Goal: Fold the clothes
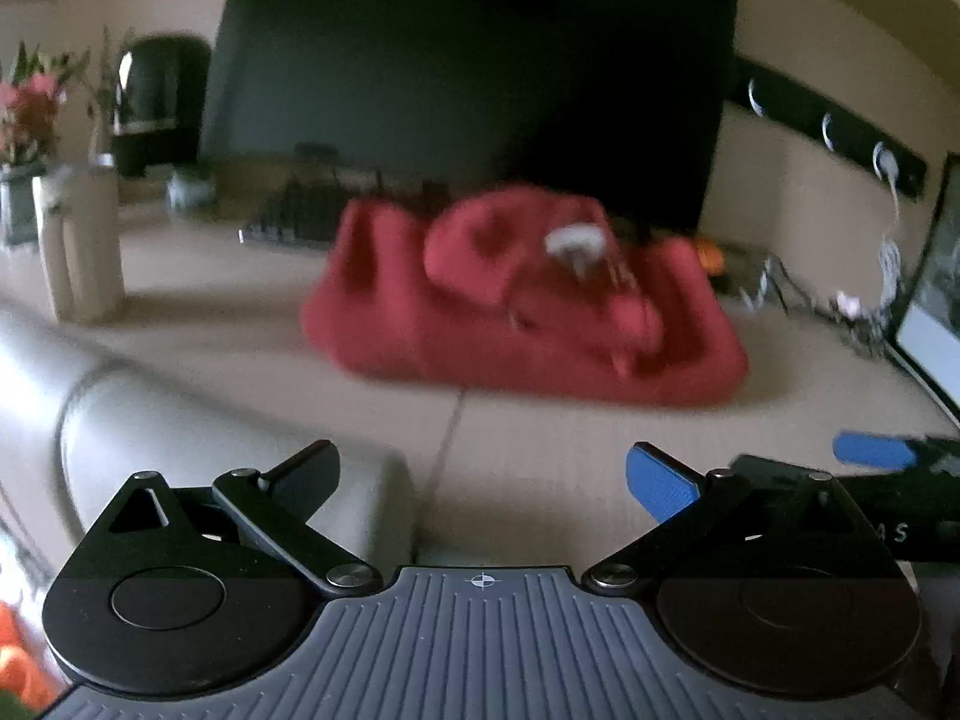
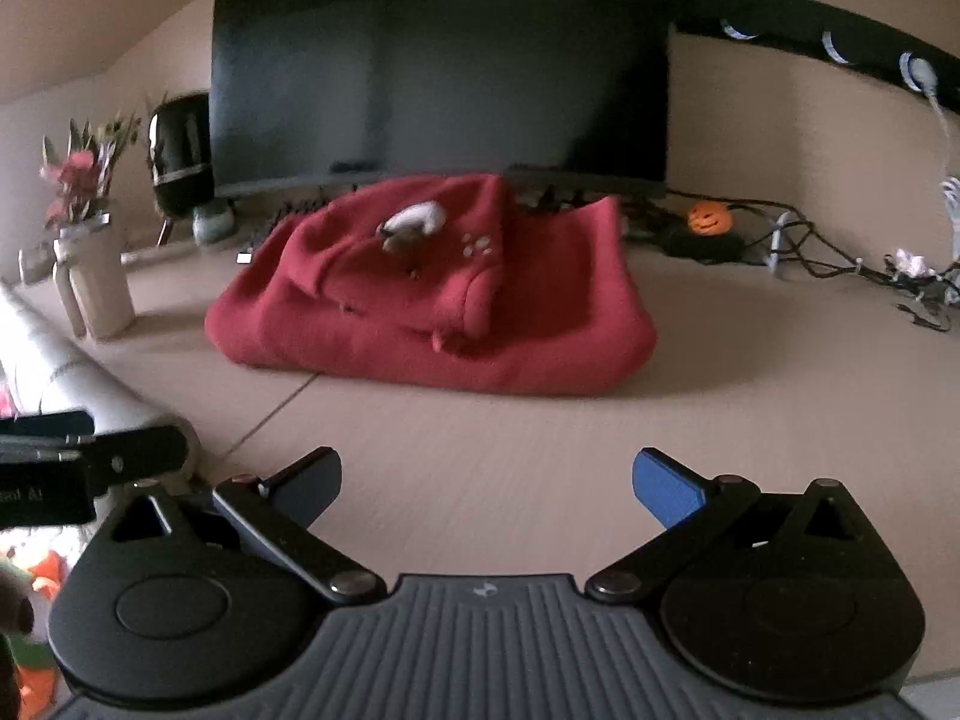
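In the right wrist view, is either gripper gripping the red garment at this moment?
No: the right gripper stands open over bare table, well short of the red garment.

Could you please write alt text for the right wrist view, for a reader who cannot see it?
A red garment lies bundled on a beige table before a dark monitor. The right claw is open and empty in the foreground, short of the cloth. A small orange pumpkin sits among cables at right.

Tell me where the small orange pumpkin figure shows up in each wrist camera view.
Left wrist view: small orange pumpkin figure, right of centre, mostly hidden behind the bundled red fabric garment.
Right wrist view: fully visible at, right of the garment.
Shared landmark: the large black flat screen behind.
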Demonstrator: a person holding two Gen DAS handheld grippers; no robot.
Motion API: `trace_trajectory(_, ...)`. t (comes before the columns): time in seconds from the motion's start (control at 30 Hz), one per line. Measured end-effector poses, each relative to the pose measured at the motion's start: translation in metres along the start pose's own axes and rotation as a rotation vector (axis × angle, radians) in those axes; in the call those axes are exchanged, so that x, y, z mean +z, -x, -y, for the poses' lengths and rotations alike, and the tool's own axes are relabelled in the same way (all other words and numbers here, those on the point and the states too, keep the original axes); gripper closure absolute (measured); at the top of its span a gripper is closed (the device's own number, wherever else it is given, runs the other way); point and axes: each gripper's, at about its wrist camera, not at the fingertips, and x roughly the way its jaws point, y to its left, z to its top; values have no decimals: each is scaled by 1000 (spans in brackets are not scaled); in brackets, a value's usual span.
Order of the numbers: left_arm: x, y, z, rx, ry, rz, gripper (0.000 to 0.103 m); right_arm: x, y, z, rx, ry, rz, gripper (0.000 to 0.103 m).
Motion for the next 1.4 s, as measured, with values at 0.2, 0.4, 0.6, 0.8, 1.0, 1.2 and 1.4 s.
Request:
trace_trajectory(0.2, -11, 16, 6, 18, 3, -16, 0, -3, 9, 10, -7, -46, 1, 0)
trace_trajectory(0.4, -16, 25, 9, 17, 3, -13, 0, -7, 16, 5, 7, -25, 5, 0)
trace_trajectory(0.6, -18, 30, 9, 7, -2, -1, 0, -6, 19, 0, 5, -22, 17, 0)
trace_trajectory(0.8, -17, 33, 4, 7, 5, 10, 0, -6, 17, -4, 7, -20, 9, 0)
trace_trajectory(1.0, -14, 32, 5, 0, -3, 16, 0, -5, 14, -5, 9, -21, 6, 0)
trace_trajectory(1.2, -13, 27, 8, -13, -22, 3, 0, -5, 12, -4, 7, -31, -2, 0)
trace_trajectory(1.4, -13, 23, 10, -16, -25, -9, 0, -5, 11, -2, 7, -35, -8, 0)
